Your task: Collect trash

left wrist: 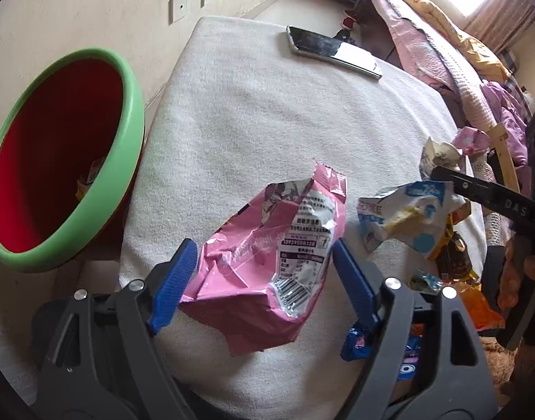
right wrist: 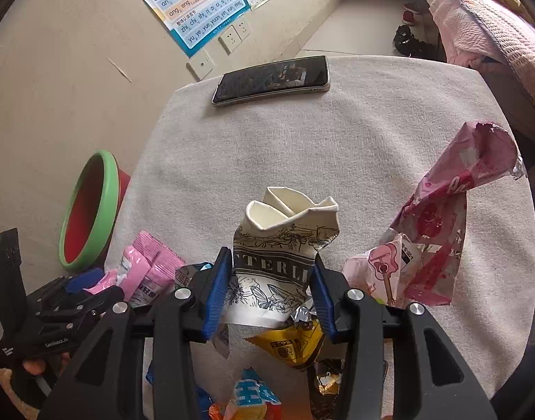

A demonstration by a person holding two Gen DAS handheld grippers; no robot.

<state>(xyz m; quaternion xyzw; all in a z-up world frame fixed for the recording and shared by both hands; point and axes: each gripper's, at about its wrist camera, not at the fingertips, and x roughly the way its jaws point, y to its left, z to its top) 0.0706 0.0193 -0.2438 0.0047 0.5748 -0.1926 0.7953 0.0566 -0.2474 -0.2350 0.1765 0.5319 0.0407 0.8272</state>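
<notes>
Now | left tool (left wrist: 264, 273) agape astride pink wrapper (left wrist: 267, 266) | right tool (right wrist: 272, 288) clamps crushed cup (right wrist: 284, 241)

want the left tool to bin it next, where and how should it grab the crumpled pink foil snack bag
Grip the crumpled pink foil snack bag across its puffed middle, coming down from above. It lies flat on the white cloth-covered table, and the left tool already straddles it, open, one blue pad on each long side.

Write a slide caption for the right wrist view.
Right gripper clamps a crushed paper cup among snack wrappers on a white-clothed table, phone behind.
</notes>
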